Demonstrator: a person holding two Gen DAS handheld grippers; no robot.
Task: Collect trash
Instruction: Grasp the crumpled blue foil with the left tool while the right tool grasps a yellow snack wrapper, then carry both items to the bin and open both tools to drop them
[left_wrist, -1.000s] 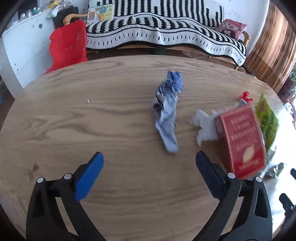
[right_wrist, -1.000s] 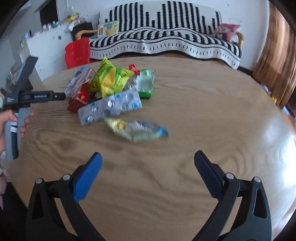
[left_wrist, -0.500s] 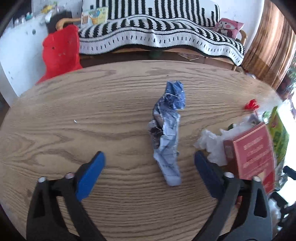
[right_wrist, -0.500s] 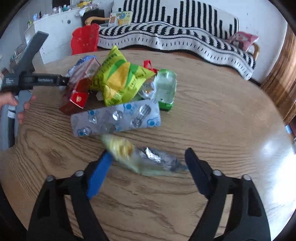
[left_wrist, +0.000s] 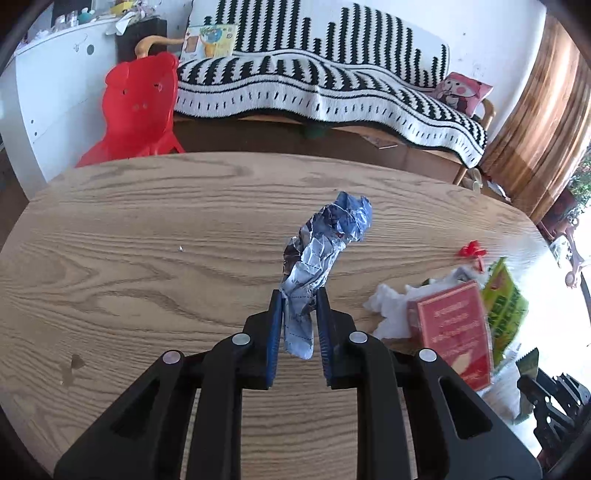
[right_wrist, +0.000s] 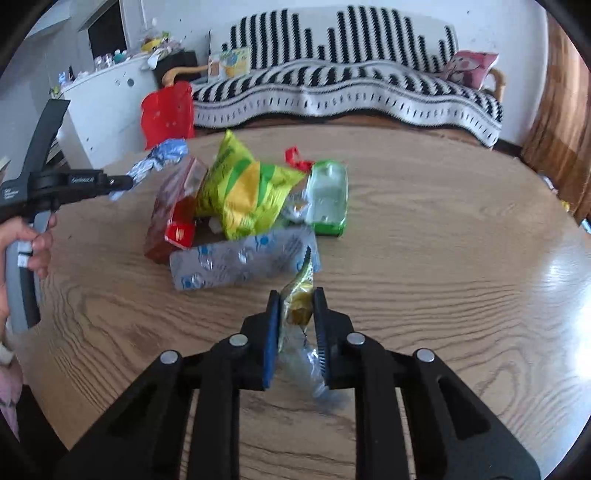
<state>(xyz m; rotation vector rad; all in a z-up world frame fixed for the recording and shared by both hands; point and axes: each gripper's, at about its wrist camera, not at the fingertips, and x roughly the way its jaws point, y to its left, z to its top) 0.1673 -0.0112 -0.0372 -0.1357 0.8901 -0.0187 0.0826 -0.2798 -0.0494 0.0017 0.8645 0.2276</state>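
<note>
My left gripper (left_wrist: 298, 299) is shut on the near end of a crumpled blue and silver wrapper (left_wrist: 325, 243) that stretches away over the wooden table (left_wrist: 147, 258). My right gripper (right_wrist: 295, 299) is shut on a yellow and clear plastic wrapper (right_wrist: 297, 310), which hangs between the jaws. The left gripper (right_wrist: 118, 182) with its wrapper (right_wrist: 162, 157) also shows at the left of the right wrist view, held by a hand.
A trash pile lies ahead of the right gripper: a silver blister pack (right_wrist: 240, 262), a yellow-green snack bag (right_wrist: 247, 192), a red box (right_wrist: 173, 218), a green-capped container (right_wrist: 328, 199). In the left wrist view, the red box (left_wrist: 454, 328) and white tissue (left_wrist: 391, 314) lie right.
Both grippers moved forward and closed: the left onto the blue and silver wrapper, the right onto the yellow and clear wrapper, which were lying free on the table before.
</note>
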